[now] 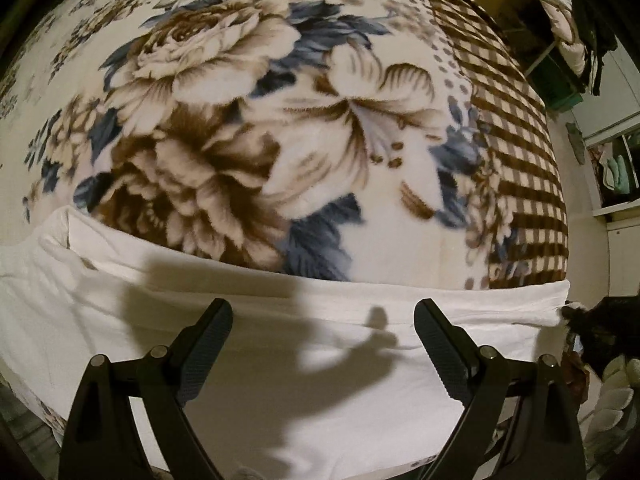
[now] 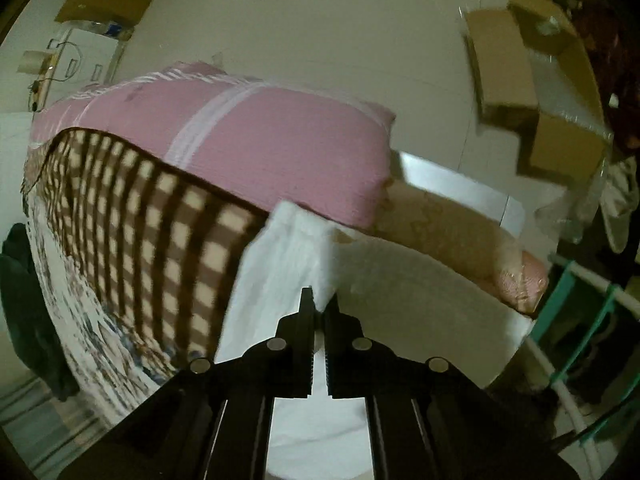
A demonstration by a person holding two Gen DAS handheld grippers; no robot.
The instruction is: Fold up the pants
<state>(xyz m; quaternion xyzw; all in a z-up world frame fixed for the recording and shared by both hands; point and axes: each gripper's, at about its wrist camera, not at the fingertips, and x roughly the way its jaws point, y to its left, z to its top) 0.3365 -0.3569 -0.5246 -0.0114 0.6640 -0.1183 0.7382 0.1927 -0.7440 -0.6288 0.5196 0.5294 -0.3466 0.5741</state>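
Both cameras ride just behind their grippers and look steeply down along the fingers. The left wrist view sits close above the white pants [image 1: 280, 360], which fill the space between and ahead of the spread jaws, with the floral blanket [image 1: 240, 128] beyond. The right wrist view looks past its closed jaws at the pants' edge [image 2: 288, 248], the pink pillow [image 2: 280, 140] farther ahead. Both views share the pants and the blanket's checked border [image 2: 160, 240].

We see our left tongs [image 1: 323, 318] spread wide above the white pants [image 1: 248, 344], which lie across the floral blanket [image 1: 248, 120] covering the bed.
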